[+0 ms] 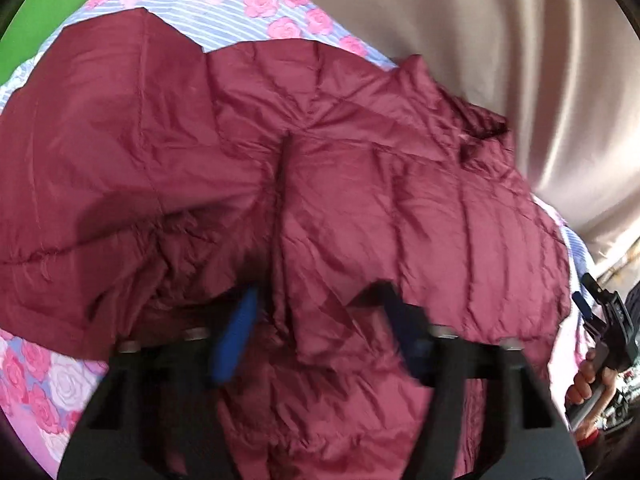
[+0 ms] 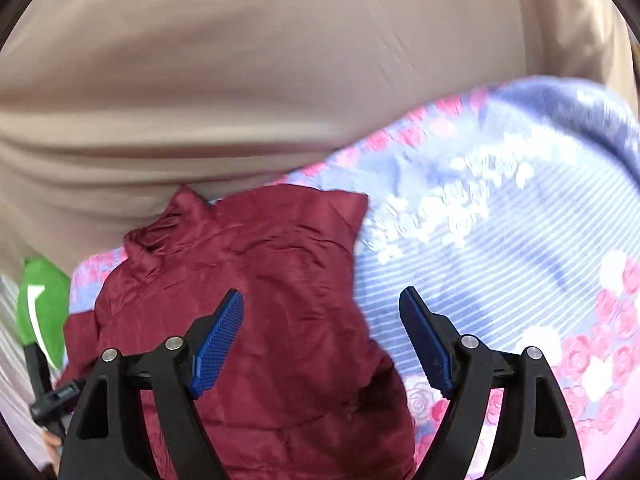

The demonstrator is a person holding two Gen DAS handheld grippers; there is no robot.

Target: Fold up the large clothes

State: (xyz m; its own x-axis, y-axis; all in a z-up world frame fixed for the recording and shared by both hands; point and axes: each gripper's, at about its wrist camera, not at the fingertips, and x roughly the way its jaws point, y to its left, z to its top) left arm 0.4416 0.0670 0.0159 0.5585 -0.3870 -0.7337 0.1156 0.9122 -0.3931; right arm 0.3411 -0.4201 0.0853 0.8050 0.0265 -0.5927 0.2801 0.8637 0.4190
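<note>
Maroon quilted jacket [image 1: 320,184] lies spread and rumpled on a floral bedspread [image 1: 224,12] of pink roses and blue stripes, its collar end toward the beige curtain [image 1: 500,40]. From the left wrist view the left gripper [image 1: 320,320] hangs right over the jacket's middle, its blue-padded jaws wide apart with puffy fabric rising between them, nothing pinched. The right gripper [image 2: 322,340] sits over the jacket's edge [image 2: 260,300], jaws likewise spread, one pad above the maroon cloth and the other above bare bedspread [image 2: 520,260]. Something green [image 2: 44,300] shows beside the bed.
</note>
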